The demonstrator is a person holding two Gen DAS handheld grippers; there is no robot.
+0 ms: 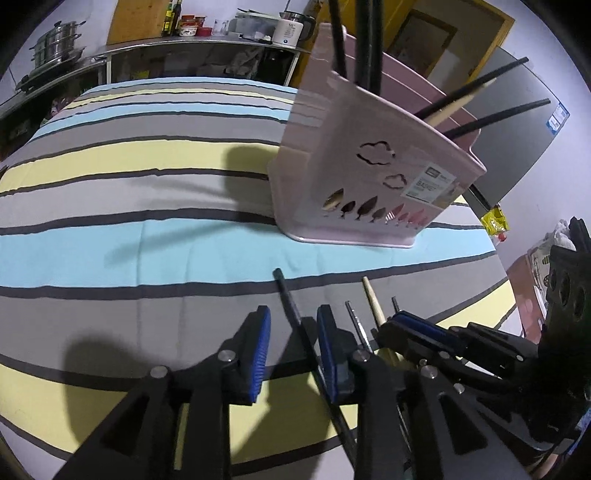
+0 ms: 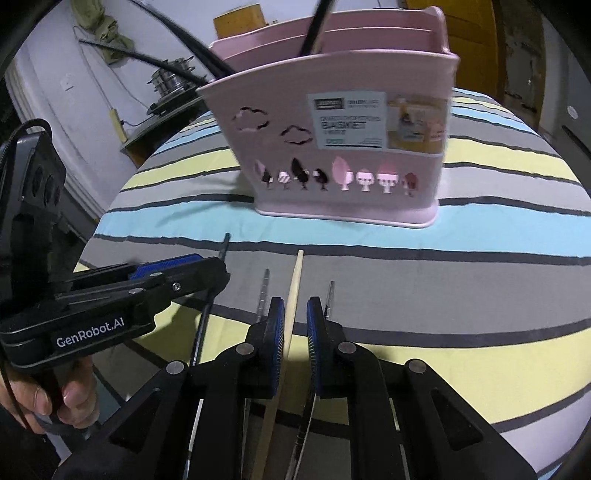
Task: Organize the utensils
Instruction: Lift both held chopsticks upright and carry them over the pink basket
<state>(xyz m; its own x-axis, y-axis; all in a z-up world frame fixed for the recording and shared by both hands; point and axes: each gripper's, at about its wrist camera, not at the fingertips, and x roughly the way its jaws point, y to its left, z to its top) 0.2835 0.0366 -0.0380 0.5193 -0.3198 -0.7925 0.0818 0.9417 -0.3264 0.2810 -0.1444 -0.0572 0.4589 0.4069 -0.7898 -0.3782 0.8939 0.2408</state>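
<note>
A pink utensil basket (image 1: 351,166) (image 2: 332,129) stands on the striped tablecloth and holds several black chopsticks (image 1: 498,110) and a wooden one. My left gripper (image 1: 294,312) (image 2: 207,266) is open, and a black chopstick (image 1: 291,306) (image 2: 225,245) lies on the cloth between its pads, close to the right one. My right gripper (image 2: 295,306) (image 1: 417,323) straddles a wooden chopstick (image 2: 295,280) (image 1: 373,299); it is narrowly open, with a gap at the right pad. Two silver metal chopsticks (image 2: 264,291) (image 2: 330,295) lie on either side of it.
The striped tablecloth (image 1: 147,240) (image 2: 480,277) drops off at the right edge in the left view and at the left edge in the right view. A hand (image 2: 44,398) holds the left gripper. Behind are a counter with pots (image 1: 59,40), a kettle (image 1: 291,29) and a grey fridge (image 1: 517,140).
</note>
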